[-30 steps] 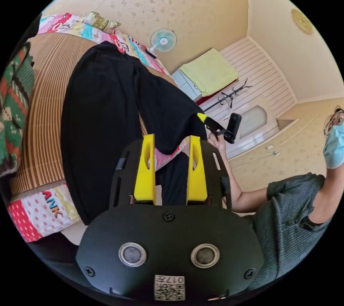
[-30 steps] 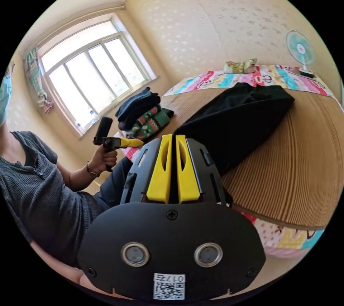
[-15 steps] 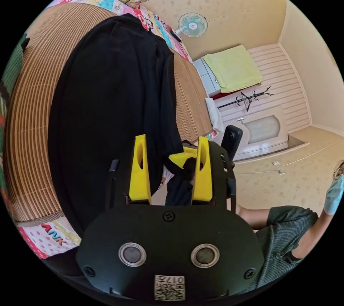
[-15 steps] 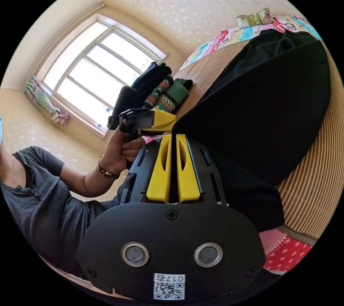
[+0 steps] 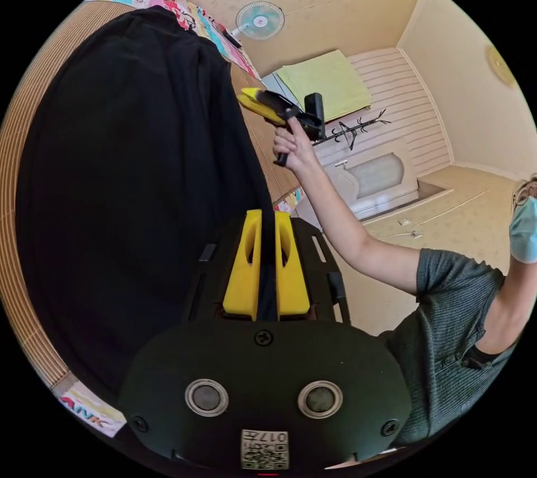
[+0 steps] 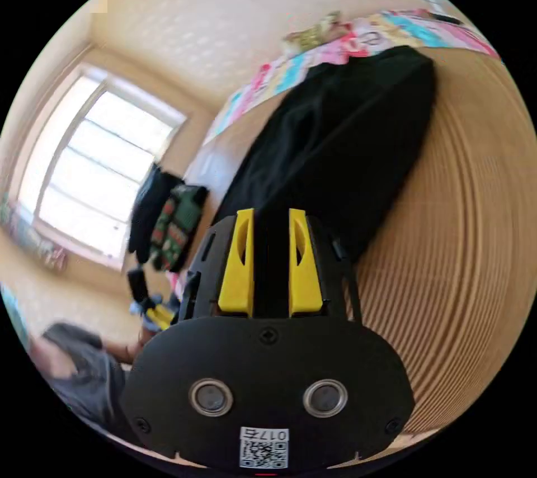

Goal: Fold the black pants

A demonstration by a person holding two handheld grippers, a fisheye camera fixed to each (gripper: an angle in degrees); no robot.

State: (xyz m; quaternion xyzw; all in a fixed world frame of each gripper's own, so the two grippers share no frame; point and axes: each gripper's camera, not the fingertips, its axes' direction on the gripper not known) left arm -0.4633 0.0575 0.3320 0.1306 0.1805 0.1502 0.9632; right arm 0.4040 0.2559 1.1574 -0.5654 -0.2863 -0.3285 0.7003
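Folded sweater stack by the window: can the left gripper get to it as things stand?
Probably not right now. The left gripper is shut on the black pants, so it's occupied. The sweater stack lies apart on the mat, beyond the pants.

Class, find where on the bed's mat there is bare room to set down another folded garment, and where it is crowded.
Free: the bare striped mat beside the black pants, away from the window. Crowded: the window side, where a clothes pile sits close to the pants.

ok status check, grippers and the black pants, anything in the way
Left gripper shut on black pants. Right gripper apart, dark cloth between jaws, grip unclear. Pants spread on striped mat. Folded clothes pile off to the side, nothing blocking.
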